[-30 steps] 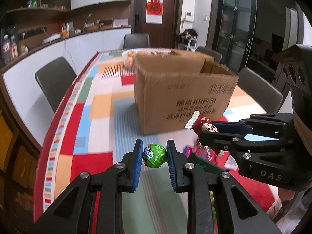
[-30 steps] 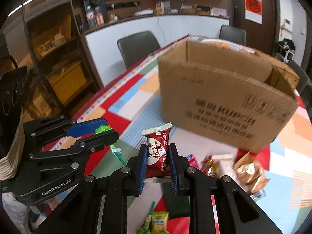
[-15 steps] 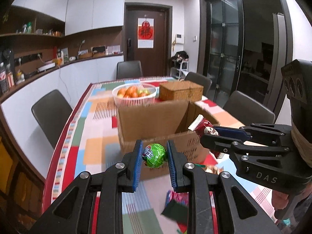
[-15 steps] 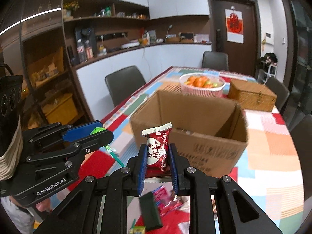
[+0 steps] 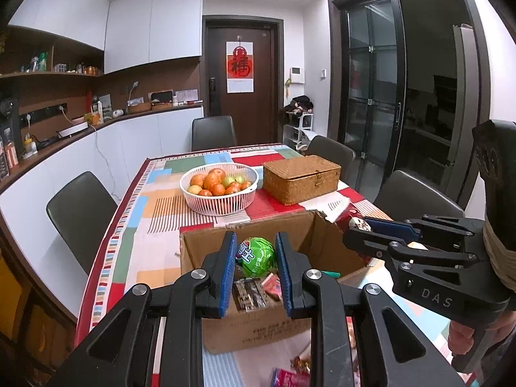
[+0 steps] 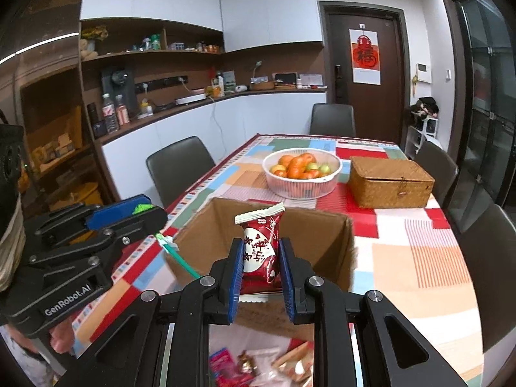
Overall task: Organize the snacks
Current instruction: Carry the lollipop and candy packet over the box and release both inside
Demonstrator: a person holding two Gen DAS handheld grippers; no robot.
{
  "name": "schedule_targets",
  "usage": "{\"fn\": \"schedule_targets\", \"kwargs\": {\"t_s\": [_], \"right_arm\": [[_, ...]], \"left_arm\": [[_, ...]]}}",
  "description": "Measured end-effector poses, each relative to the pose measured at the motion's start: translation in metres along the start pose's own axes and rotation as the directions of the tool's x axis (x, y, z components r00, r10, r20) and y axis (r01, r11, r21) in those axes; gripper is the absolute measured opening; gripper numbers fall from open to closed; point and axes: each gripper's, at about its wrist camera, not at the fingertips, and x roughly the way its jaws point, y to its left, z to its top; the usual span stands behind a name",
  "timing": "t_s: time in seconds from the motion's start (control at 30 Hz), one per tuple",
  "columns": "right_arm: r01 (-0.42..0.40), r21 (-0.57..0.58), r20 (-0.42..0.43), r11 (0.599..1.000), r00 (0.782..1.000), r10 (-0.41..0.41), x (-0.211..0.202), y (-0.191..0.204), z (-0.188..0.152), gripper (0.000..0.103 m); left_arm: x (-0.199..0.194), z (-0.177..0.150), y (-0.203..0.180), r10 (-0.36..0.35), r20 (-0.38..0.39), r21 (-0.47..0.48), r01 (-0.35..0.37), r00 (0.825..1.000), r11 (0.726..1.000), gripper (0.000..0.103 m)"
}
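Partly done: a few packets [image 5: 254,292] already inside the cardboard box [image 5: 258,329], left gripper [image 5: 256,271] clamped on green lollipop [image 5: 256,256] above it, right gripper [image 6: 259,277] clamped on red packet [image 6: 260,251] at 12 o'clock over box, more loose snacks [image 6: 245,366] left at 6 o'clock.

cardboard box [image 5: 258,329] top open | snacks inside [image 5: 254,290] | far wall possibly obstructs

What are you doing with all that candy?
A person is sorting snacks with two hand-held grippers. The left gripper holds a green lollipop, and the right gripper holds a red packet. Both are poised over the open cardboard box, which already has a few snacks inside. More snacks wait on the table.
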Motion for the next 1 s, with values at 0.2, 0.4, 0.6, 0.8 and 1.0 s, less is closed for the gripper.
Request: {"fn": "schedule_targets", "kwargs": {"t_s": [0.2,0.4,0.6,0.8,1.0], "right_arm": [[0.024,0.019,-0.035,1.0,0.999,-0.024,0.026,-0.023,0.007,0.023],[0.038,0.032,-0.077,0.999,0.996,-0.036,0.05,-0.035,0.005,0.023],[0.042,0.056,-0.124,0.998,0.992,-0.035,0.072,-0.045,-0.002,0.027],[0.067,0.06,-0.109,0.996,0.992,-0.06,0.059,-0.044,-0.011,0.038],[0.054,0.032,-0.057,0.998,0.997,-0.052,0.022,-0.028,-0.02,0.038]], "left_arm": [[0.038,0.005,0.004,0.002,-0.064,-0.023,-0.004,0.998,1.0,0.025],[0.071,0.0,0.007,-0.008,-0.139,-0.049,0.001,0.99,0.999,0.025],[0.084,-0.005,0.008,0.032,-0.176,-0.069,-0.045,0.984,0.997,0.053],[0.049,-0.011,-0.003,0.075,-0.126,-0.013,-0.077,0.989,0.997,0.057],[0.007,-0.019,-0.012,0.061,-0.086,0.007,-0.061,0.994,0.998,0.057]]}}
